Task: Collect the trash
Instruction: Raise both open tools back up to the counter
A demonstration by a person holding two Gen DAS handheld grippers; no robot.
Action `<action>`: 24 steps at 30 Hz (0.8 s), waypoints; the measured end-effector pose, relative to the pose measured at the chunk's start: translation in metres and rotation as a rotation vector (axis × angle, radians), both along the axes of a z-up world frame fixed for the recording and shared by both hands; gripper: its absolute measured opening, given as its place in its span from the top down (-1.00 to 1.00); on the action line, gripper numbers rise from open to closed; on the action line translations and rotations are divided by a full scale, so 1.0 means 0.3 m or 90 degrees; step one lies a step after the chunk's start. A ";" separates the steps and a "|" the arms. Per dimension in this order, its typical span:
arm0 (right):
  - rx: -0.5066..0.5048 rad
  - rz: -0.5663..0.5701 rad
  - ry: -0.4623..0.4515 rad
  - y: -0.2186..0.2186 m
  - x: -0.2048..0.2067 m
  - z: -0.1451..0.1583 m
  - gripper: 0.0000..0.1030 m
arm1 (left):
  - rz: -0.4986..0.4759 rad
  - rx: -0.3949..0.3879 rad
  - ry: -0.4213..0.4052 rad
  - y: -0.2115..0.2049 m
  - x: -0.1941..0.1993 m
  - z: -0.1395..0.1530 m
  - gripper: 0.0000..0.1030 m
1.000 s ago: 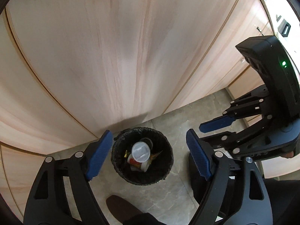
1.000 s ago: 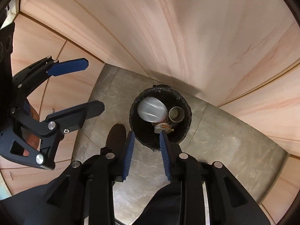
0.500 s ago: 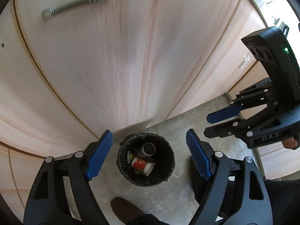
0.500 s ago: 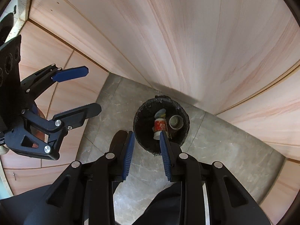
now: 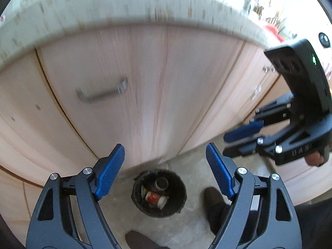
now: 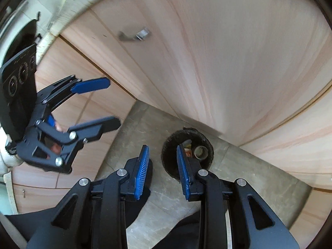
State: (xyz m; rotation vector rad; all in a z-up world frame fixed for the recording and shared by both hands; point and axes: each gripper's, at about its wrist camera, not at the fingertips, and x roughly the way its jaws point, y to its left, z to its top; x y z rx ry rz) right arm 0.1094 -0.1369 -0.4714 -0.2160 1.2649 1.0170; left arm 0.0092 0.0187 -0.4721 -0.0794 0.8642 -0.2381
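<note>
A black-lined round trash bin stands on the floor against the cabinets, holding a red-and-white cup and a dark can. It also shows in the right wrist view. My left gripper is open wide and empty, high above the bin. My right gripper is open with a narrower gap and empty, also well above the bin. Each gripper shows in the other's view: the right one and the left one.
Light wood cabinet doors with a metal handle rise behind the bin, under a speckled countertop edge. The floor is grey stone tile. The person's dark shoes stand beside the bin.
Both grippers have risen and tilted up, so the bin looks smaller and lower. The countertop edge and cabinet handle have come into view. A white cup that was dropping has settled in the bin.
</note>
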 end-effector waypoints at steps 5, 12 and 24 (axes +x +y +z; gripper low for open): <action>0.058 0.003 -0.019 -0.022 0.011 0.170 0.50 | -0.005 -0.013 -0.071 0.020 -0.023 0.196 -0.51; 0.129 0.011 -0.082 -0.036 0.072 0.424 0.50 | 0.001 -0.028 -0.129 0.073 -0.016 0.424 -0.51; 0.204 -0.035 -0.200 -0.025 0.293 0.698 0.39 | 0.029 -0.028 -0.184 0.213 0.255 0.724 -0.51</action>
